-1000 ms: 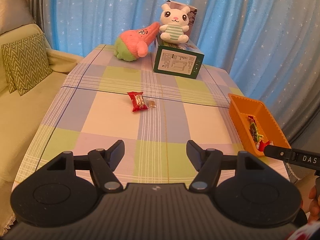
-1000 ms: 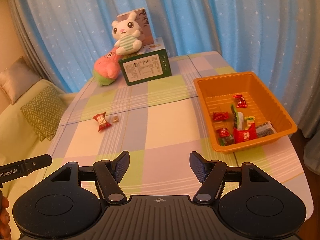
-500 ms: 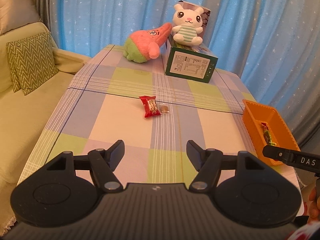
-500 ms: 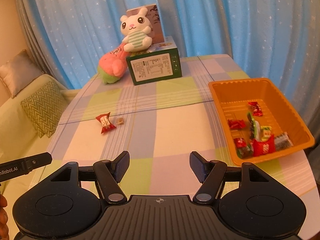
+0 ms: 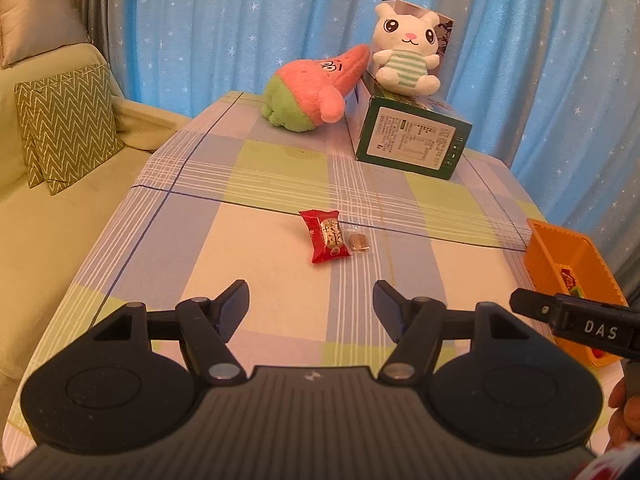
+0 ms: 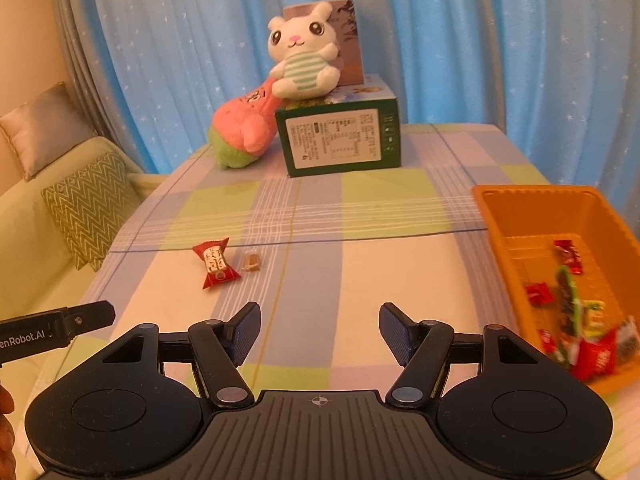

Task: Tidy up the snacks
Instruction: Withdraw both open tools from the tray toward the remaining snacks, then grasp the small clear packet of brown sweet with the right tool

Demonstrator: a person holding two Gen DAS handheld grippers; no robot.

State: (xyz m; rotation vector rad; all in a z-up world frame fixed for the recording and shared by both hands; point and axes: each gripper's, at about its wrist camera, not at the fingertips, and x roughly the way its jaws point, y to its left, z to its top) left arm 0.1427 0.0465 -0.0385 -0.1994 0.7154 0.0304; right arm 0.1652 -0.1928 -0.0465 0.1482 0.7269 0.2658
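A red snack packet (image 5: 325,236) (image 6: 215,263) lies on the checked tablecloth, with a small brown wrapped candy (image 5: 359,241) (image 6: 252,261) just to its right. My left gripper (image 5: 311,304) hangs open and empty a short way in front of them. An orange tray (image 6: 532,200) (image 5: 560,240) at the table's right side holds several wrapped snacks (image 6: 576,312). My right gripper (image 6: 320,330) is open and empty too, above the cloth left of the tray. Each view catches a black part of the other gripper at its edge.
At the table's far end a green box (image 5: 412,144) (image 6: 340,140) carries a white rabbit plush (image 5: 404,52) (image 6: 302,60); a pink and green plush (image 5: 312,92) (image 6: 244,132) leans on it. A sofa with a zigzag cushion (image 5: 64,120) stands left. Blue curtains hang behind.
Both grippers have moved forward and lower over the table. The red packet and candy now look larger and nearer. Both stay equally open.
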